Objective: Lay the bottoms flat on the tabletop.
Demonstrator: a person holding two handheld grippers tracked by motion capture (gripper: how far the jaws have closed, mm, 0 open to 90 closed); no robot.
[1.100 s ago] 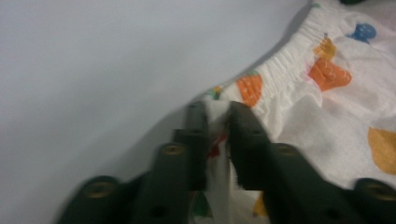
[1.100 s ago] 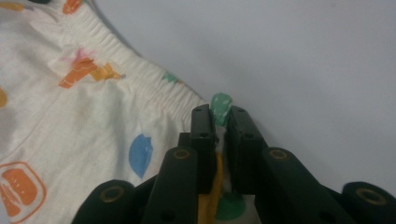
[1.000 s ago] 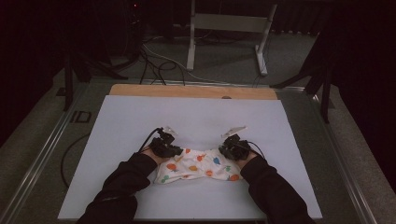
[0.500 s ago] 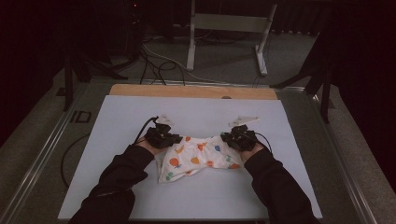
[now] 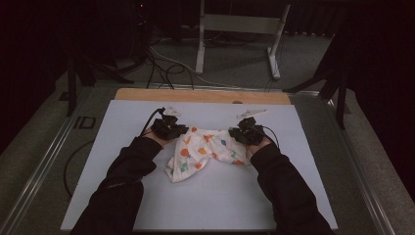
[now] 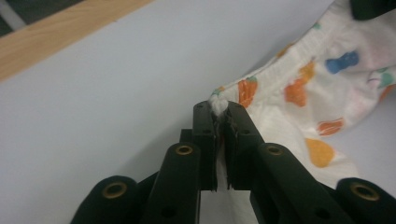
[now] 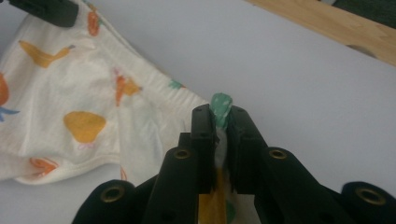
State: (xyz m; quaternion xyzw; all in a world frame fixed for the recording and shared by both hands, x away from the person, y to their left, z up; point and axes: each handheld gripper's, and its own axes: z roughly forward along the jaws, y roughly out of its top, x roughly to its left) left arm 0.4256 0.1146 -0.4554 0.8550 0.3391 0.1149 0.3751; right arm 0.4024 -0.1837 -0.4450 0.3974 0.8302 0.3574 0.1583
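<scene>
Two dark-sleeved forearms enter from the near edge. The left gripper (image 5: pixel 169 128) and right gripper (image 5: pixel 247 132) each pinch one upper corner of a small white cotton garment printed with orange, green and blue shapes (image 5: pixel 203 149), apparently raised, its lower part drooping toward the white table sheet (image 5: pixel 313 161). Beyond lies a light wooden strip (image 5: pixel 200 95).

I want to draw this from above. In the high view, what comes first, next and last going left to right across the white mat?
Left gripper pinching the cloth → white cloth with coloured fruit prints hanging between → right gripper pinching its other end.
</scene>
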